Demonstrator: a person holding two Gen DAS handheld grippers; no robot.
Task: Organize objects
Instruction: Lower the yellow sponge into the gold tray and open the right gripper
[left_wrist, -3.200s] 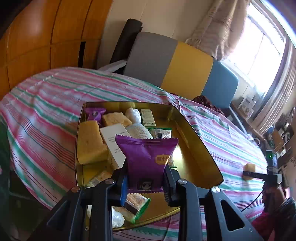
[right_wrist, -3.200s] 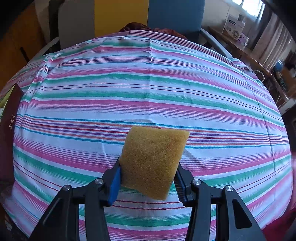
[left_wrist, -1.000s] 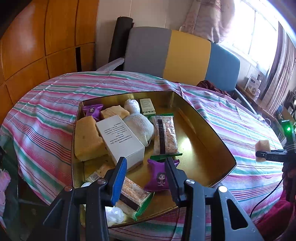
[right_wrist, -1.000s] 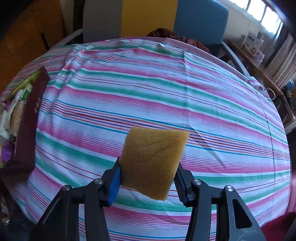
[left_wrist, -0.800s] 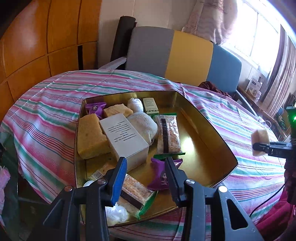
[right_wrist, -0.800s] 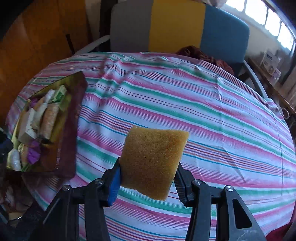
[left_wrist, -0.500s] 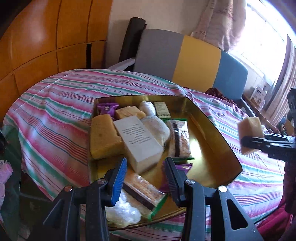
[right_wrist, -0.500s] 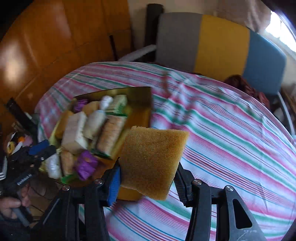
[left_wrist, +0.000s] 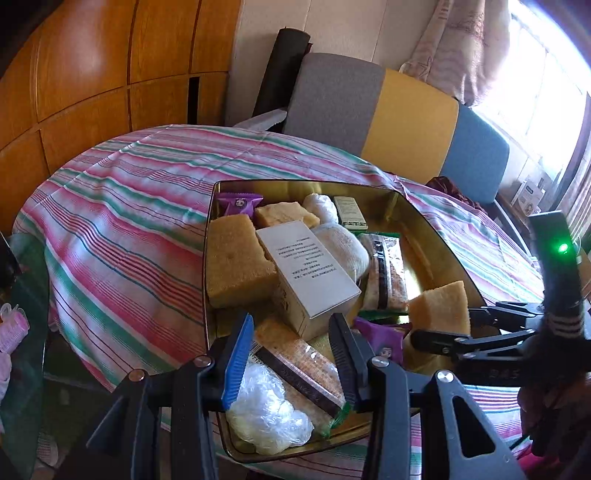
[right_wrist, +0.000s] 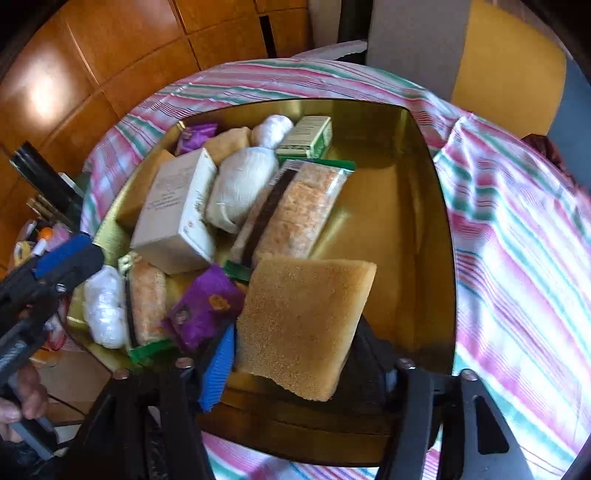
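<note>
A gold tin (left_wrist: 436, 236) (right_wrist: 421, 206) on the striped table holds several items: a white box (left_wrist: 306, 269) (right_wrist: 173, 214), sponges, snack packs and purple packets. My right gripper (right_wrist: 291, 354) is shut on a tan sponge (right_wrist: 303, 325) and holds it over the tin's near right part; it also shows in the left wrist view (left_wrist: 439, 306). My left gripper (left_wrist: 291, 354) is open and empty, just above the tin's front edge, over a cracker pack (left_wrist: 299, 365) and a clear plastic wad (left_wrist: 266, 417).
A purple packet (left_wrist: 380, 339) (right_wrist: 203, 310) lies between the grippers in the tin. A grey, yellow and blue chair (left_wrist: 391, 107) stands behind the table. Wooden wall panels (left_wrist: 92, 66) are at the left. The striped cloth (left_wrist: 118, 206) surrounds the tin.
My right gripper has swung left with the sponge, from over the bare cloth to above the tin. My left gripper let go of the purple packet earlier and has drawn back a little.
</note>
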